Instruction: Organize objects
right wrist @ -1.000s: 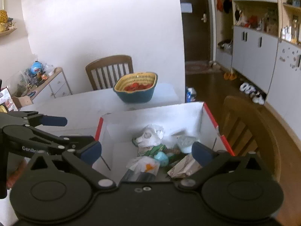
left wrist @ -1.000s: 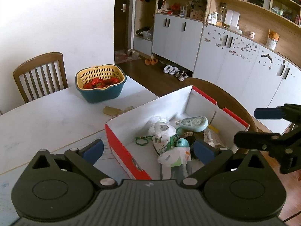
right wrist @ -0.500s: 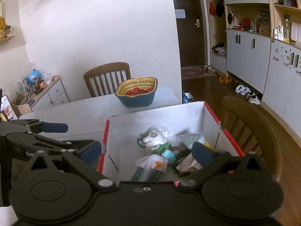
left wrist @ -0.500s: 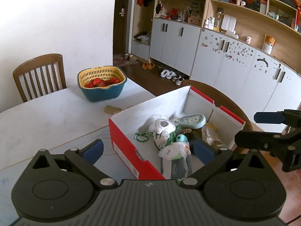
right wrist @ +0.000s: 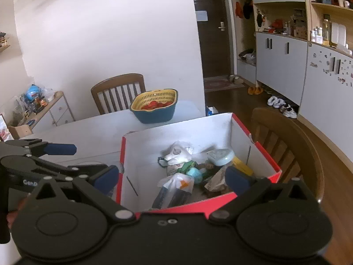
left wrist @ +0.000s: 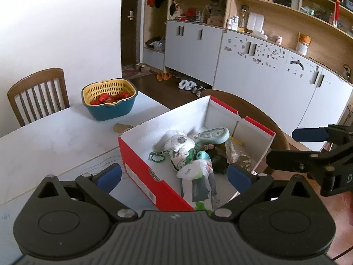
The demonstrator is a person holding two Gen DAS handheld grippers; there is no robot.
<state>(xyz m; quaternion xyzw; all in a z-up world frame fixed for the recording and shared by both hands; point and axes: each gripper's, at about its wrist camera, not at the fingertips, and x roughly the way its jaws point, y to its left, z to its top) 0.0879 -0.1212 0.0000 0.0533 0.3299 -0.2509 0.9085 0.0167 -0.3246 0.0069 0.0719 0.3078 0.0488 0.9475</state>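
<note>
Left wrist view: left gripper (left wrist: 174,174), fingers spread wide and empty, hovers over the red-and-white cardboard box (left wrist: 141,165) of mixed clutter on the white desk (left wrist: 55,141).
Right wrist view: right gripper (right wrist: 172,175), fingers also apart, empty, above the same box (right wrist: 176,132); teal-and-yellow basket of red fruit (right wrist: 154,108) stands beyond.

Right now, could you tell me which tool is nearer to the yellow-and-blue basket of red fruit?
Left, though only slightly. The left tool is on the basket's side of the red box; the right tool hangs over the box's opposite end.
</note>
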